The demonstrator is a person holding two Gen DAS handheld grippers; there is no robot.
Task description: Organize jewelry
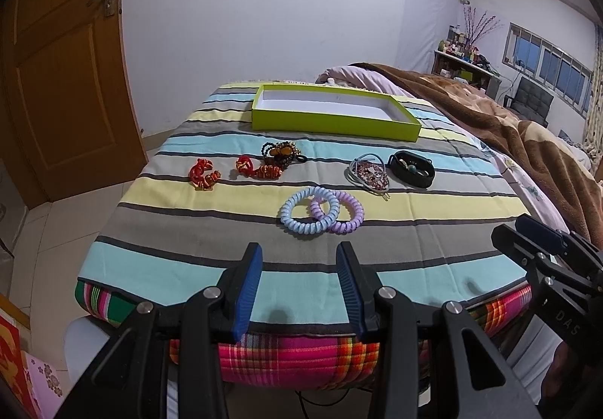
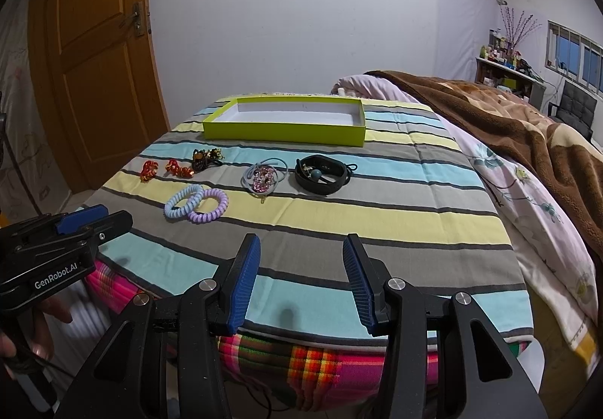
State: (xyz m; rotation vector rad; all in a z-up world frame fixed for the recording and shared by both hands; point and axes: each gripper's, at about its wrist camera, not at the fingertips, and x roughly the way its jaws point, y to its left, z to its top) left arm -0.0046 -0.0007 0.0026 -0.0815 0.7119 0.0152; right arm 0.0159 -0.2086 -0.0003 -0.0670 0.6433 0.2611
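A shallow lime-green box, white inside and empty, lies at the far end of the striped cloth. In front of it lie two red knot ornaments, a dark bead piece, a sparkly clip with grey hair ties, a black bracelet, a blue coil hair tie and a purple coil hair tie. My left gripper and right gripper are open and empty near the front edge.
The cloth covers a small table with a plaid cushion under it. A bed with a brown blanket lies right. A wooden door stands left. The right gripper shows in the left wrist view.
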